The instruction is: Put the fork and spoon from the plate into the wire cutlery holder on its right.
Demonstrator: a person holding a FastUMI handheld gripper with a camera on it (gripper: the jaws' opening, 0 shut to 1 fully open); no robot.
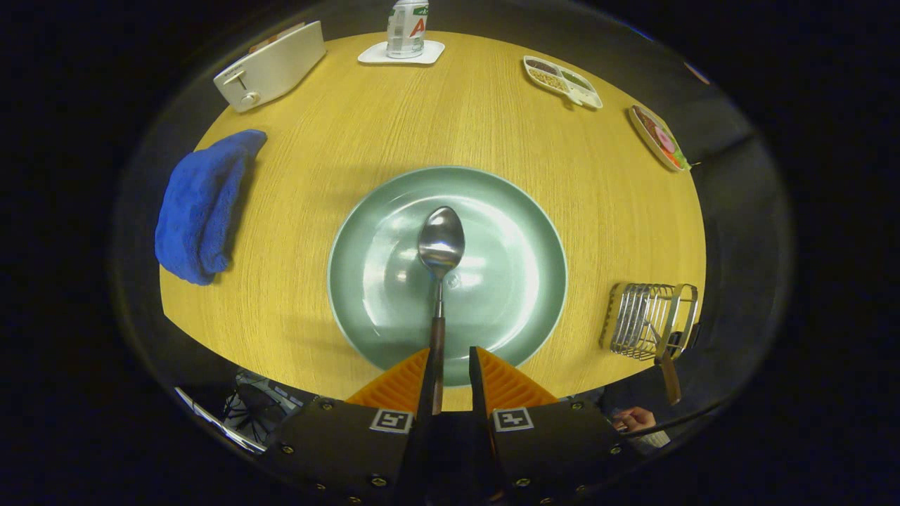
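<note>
A metal spoon (441,246) with a brown handle lies with its bowl at the middle of the pale green plate (365,232). Its handle runs back over the plate's near rim and in between my fingers. My gripper (451,355) is open: the handle sits close against the left finger, and a clear gap separates it from the right finger (492,376). To the right of the plate stands the wire cutlery holder (643,320). The fork (669,376) rests in it, its brown handle sticking out toward the table's near edge.
A blue cloth (200,204) lies left of the plate. At the back stand a white toaster (271,67), a can on a white coaster (406,28), a divided snack tray (562,81) and a small food plate (659,137). A hand (636,419) shows below the table's near right edge.
</note>
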